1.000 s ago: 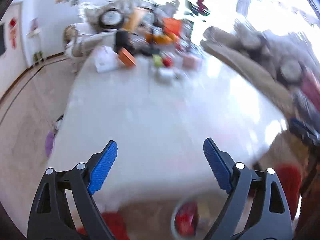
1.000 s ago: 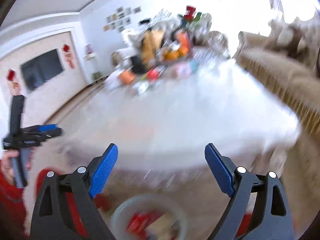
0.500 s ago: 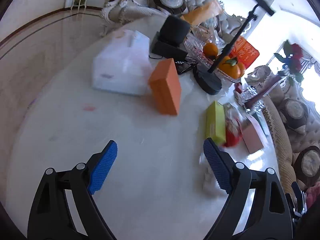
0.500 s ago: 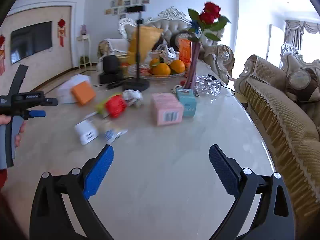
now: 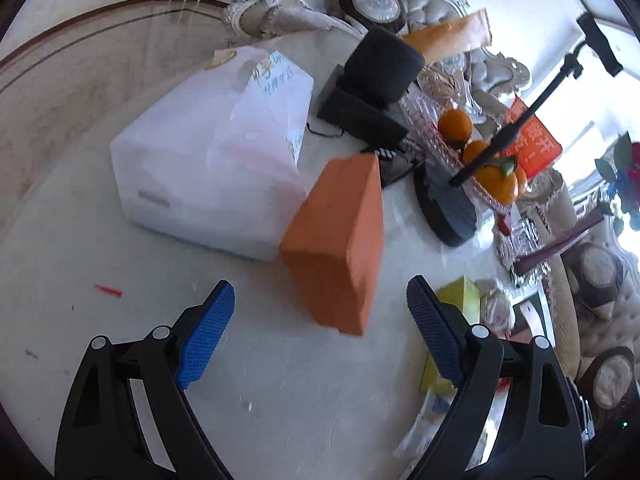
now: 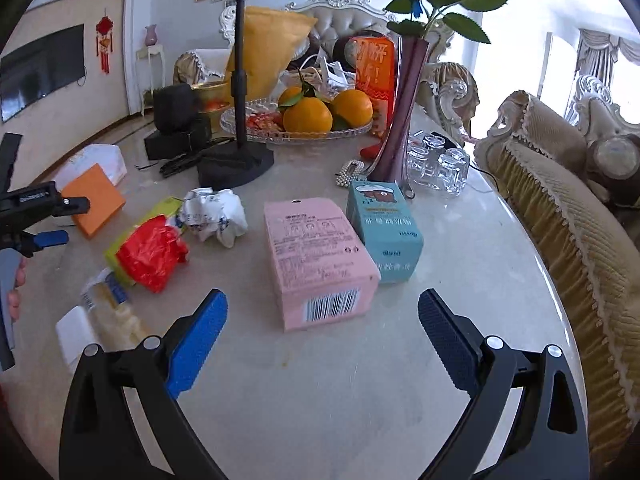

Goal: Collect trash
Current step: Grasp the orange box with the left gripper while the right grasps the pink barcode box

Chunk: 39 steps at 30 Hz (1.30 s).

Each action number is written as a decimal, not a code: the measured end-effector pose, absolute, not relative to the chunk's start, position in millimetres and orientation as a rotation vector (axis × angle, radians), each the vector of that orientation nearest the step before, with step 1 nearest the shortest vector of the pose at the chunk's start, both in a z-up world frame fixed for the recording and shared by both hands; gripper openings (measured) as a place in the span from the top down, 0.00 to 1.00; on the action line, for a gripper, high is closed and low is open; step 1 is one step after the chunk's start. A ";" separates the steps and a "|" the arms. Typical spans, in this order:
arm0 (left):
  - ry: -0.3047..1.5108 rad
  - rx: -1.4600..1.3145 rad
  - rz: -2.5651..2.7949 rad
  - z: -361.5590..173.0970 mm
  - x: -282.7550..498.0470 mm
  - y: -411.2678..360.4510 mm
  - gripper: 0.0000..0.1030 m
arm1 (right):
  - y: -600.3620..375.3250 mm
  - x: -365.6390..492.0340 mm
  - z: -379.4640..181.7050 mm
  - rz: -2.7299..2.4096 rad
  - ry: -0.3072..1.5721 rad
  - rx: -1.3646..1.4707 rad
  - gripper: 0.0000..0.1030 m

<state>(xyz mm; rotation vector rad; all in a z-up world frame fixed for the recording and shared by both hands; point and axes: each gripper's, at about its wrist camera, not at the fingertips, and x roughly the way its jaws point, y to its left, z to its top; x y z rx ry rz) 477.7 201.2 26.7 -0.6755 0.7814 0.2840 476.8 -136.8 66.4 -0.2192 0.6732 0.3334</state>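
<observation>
Both tools are over the bench [image 6: 460, 240] now! A second ago they were back at its near edge, above a bin on the floor with red scraps in it; now each one is lined up on a fresh piece.

The left tool [image 5: 316, 328] hangs wide open with nothing in it, and the orange box [image 5: 340, 248] sits just ahead of its gap, leaning beside the big white carton [image 5: 200, 168]. No pad touches the box yet.

The right tool [image 6: 322, 338] has just been spreading its jaws wider, and it too is empty. The pink box [image 6: 320, 260] lies flat on the bench right in front of the opening, barcode end nearest, the teal box [image 6: 384, 232] touching its far side.

Between the two, more to collect: a crumpled white paper ball [image 6: 214, 216], a red wrapper [image 6: 152, 252] over a yellow-green packet [image 6: 160, 210], and a white and yellow packet [image 6: 106, 300] at the bench's left. The fruit dish [image 6: 296, 128], the vase [image 6: 400, 120] and the glasses [image 6: 436, 164] look like keepers to me.

So what does it mean? I'd say a drop-off is done and a new pick-up round is starting, each hand going for a box. Plenty is still left on the bench. The right hand should watch that teal neighbour when it closes.
</observation>
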 end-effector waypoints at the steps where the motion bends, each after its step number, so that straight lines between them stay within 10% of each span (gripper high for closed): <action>1: 0.777 -0.683 0.287 27.7 477.6 202.1 0.17 | -136.2 480.3 64.8 0.323 0.672 -0.231 0.11; 13: 0.761 -0.508 0.301 26.0 496.0 187.0 0.18 | -140.5 515.3 53.2 0.380 0.756 -0.174 0.11; 22: 0.792 -0.489 0.243 23.3 498.7 182.8 0.71 | -131.8 517.2 47.8 0.415 0.791 -0.192 0.37; 39: 0.676 -0.352 0.151 72.0 406.8 136.6 0.72 | -183.7 441.9 88.6 0.551 0.690 0.186 0.41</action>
